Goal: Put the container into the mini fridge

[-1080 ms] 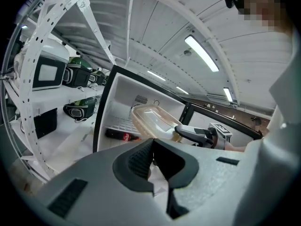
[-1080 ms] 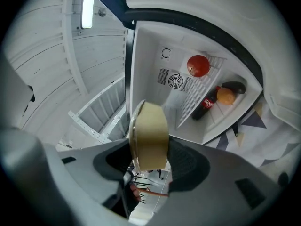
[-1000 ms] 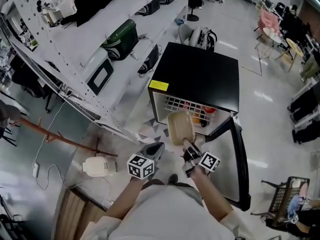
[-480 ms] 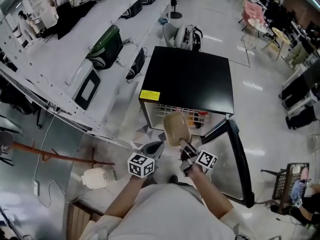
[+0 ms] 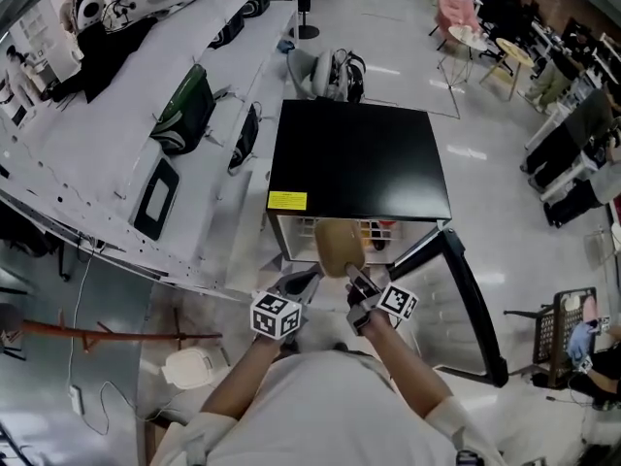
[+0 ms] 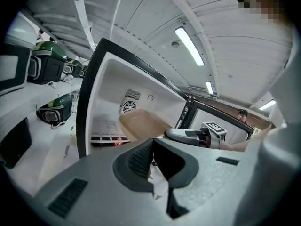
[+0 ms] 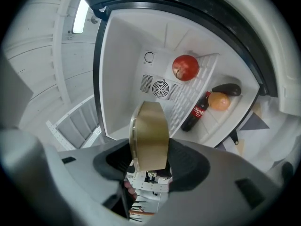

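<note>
R gripper (image 5: 351,278) clamped on container (image 5: 337,246) by its near end, jaws partway apart. Container sits at mini fridge (image 5: 357,158) mouth; can't tell if it's past the rim. L gripper (image 5: 296,285) jaws together, empty, just beside. Fridge inside mostly hidden in head view; dark item (image 7: 226,89) by orange (image 7: 219,100) unidentifiable.

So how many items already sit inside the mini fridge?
4: a round red fruit on the white wire shelf; under it, a dark bottle with a red label, a round orange fruit and a dark elongated item. More may be hidden.
</note>
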A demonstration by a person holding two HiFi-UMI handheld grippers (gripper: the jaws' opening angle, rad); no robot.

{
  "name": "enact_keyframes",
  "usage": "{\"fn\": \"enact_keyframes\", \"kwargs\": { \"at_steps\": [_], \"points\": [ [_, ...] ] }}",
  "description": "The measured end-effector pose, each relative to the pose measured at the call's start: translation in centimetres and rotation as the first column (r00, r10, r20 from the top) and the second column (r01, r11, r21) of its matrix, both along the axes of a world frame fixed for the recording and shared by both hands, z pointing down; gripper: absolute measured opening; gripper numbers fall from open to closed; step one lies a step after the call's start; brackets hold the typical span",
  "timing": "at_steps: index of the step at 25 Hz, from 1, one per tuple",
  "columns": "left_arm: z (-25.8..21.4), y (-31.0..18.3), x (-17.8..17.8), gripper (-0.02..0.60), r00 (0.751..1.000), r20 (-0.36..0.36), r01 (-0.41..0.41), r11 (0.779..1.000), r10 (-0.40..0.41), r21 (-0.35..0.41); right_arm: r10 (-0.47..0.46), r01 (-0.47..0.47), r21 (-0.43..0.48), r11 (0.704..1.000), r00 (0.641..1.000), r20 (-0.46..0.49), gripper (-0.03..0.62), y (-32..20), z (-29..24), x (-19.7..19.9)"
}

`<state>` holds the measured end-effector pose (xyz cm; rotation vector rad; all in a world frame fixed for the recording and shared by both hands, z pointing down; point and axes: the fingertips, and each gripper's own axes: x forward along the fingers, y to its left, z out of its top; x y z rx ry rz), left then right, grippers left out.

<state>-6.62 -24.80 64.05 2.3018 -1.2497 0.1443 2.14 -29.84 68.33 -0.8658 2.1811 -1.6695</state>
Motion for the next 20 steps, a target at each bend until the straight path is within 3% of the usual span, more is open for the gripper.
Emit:
{"fn": "enact_keyframes", "kwargs": {
  "at_steps": [10,20],
  "points": [
    [0.4,-2.3,-0.5,0.005,0.997,0.004,-0.076,0.997,0.076,0.012,0.078,-0.078,0.007,0.997,0.997,0.023,0.23,-4.0,1.4,-1.4],
    [0.8,-3.5,0.1,0.004,0.991,-0.007,-0.131,0.991,0.131,0.012,0.193,-0.19,-0.057,0.98,0.98,0.048,0.232,-7.1,4.0,-1.4]
  ]
}}
